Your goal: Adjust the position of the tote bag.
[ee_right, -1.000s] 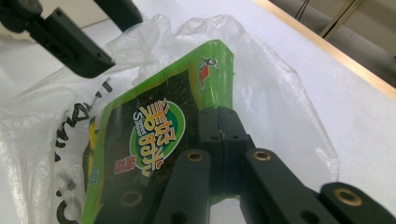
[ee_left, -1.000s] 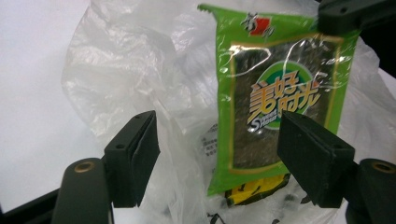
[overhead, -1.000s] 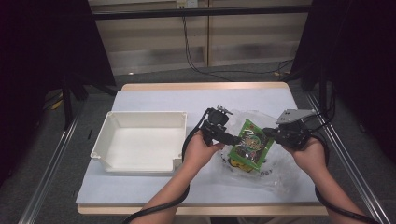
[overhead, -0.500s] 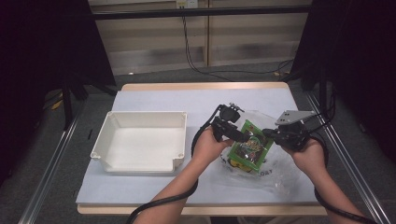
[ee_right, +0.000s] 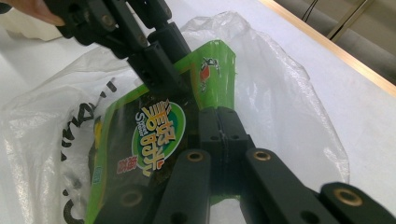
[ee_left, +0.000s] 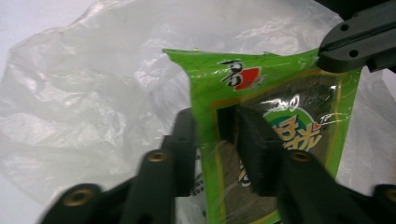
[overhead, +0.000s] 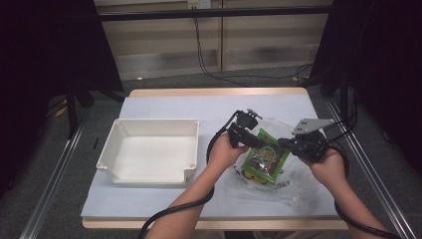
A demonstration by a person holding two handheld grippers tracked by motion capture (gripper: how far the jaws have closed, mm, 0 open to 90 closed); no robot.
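Both tongs, left (ee_left: 212, 140) and right (ee_right: 219, 128), clamp the green snack packet (overhead: 263, 157), seemingly half out of the clear plastic bag (overhead: 293, 179); white bin (overhead: 149, 152) empty.

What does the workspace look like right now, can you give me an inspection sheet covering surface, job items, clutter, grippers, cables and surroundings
Surface: table with a pale cover and a wooden edge.
Job's things: green snack packet lying on a clear plastic bag; white tray to the left, nothing seen inside.
Clutter: nothing seen.
Grippers: left gripper shut on the packet's side edge; right gripper shut on the opposite edge.
Cables: one black cable trails along the left forearm, another along the right; more hang behind the table.
Surroundings: dark curtains at both sides, grey floor, metal rails.
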